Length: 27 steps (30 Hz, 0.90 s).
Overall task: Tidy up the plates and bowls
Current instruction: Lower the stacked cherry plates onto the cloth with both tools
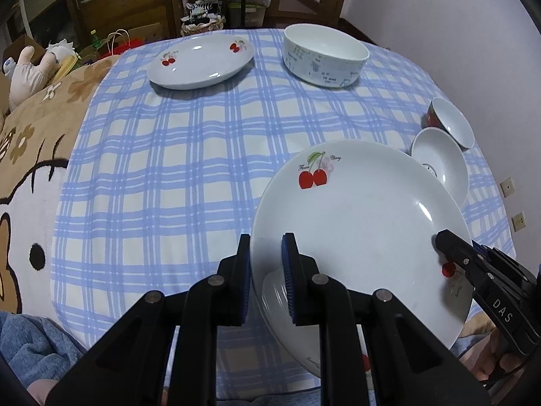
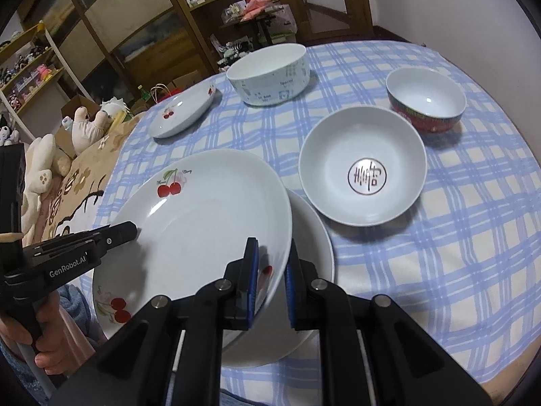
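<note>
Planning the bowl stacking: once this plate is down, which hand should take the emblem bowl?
Right. The emblem bowl sits just beyond the right tongs, on their side of the held plate; the left tongs clamp the plate's opposite rim, farther away.

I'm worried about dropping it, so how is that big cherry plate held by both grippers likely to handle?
The cherry plate looks like glazed ceramic: probably stiff, fairly heavy and breakable. Its glossy highlights suggest a slippery rim, where the left gripper and right gripper pinch it. It hangs tilted above another plate, so it could clink.

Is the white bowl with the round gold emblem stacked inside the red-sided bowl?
No, the emblem bowl sits on the checked cloth beside the red-sided bowl.
</note>
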Each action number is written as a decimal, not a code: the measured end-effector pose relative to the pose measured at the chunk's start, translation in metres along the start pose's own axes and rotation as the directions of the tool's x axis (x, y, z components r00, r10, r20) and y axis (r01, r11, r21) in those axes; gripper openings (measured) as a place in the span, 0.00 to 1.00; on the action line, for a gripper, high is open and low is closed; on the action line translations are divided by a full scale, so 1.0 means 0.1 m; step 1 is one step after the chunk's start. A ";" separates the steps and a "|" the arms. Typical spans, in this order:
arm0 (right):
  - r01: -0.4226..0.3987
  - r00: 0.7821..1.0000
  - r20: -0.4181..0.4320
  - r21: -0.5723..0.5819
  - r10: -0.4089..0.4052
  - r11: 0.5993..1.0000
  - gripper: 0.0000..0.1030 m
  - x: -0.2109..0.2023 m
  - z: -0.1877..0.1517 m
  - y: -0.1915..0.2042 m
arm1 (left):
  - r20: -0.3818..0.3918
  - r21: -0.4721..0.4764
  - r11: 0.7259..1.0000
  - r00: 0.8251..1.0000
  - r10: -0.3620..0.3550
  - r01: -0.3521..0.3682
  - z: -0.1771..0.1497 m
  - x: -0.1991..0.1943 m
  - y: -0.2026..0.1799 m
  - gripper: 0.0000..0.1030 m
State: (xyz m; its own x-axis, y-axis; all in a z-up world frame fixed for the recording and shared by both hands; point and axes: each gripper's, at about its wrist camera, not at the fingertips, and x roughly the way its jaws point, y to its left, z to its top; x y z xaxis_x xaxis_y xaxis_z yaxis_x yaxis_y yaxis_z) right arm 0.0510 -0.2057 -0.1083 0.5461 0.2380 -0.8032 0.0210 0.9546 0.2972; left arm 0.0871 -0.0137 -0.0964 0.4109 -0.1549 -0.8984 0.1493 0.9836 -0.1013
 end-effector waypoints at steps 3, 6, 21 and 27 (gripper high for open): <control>-0.001 1.000 -0.014 0.004 0.001 1.000 0.15 0.04 -0.02 -0.02 | -0.016 0.003 1.000 1.000 0.004 -0.003 -0.02 0.04 0.00 0.17; -0.001 1.000 -0.025 0.011 0.002 1.000 0.15 0.08 -0.05 -0.04 | -0.027 0.009 1.000 1.000 0.010 -0.009 -0.03 0.07 -0.01 0.17; 0.003 0.997 -0.083 0.048 0.001 0.999 0.15 0.22 -0.15 -0.17 | -0.095 0.060 0.998 0.995 0.043 -0.037 -0.10 0.30 -0.12 0.17; 0.014 0.995 -0.097 0.055 -0.009 0.998 0.15 0.26 -0.14 -0.22 | -0.131 0.084 0.996 0.991 0.036 -0.025 -0.11 0.40 -0.16 0.16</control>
State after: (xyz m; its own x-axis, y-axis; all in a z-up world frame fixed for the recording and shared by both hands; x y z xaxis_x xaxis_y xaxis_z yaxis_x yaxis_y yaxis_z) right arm 0.0526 -0.2177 -0.1428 0.4620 0.2458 -0.8522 0.0749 0.9466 0.3137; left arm 0.0912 -0.0343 -0.1360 0.2949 -0.1062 -0.9496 0.2138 0.9759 -0.0427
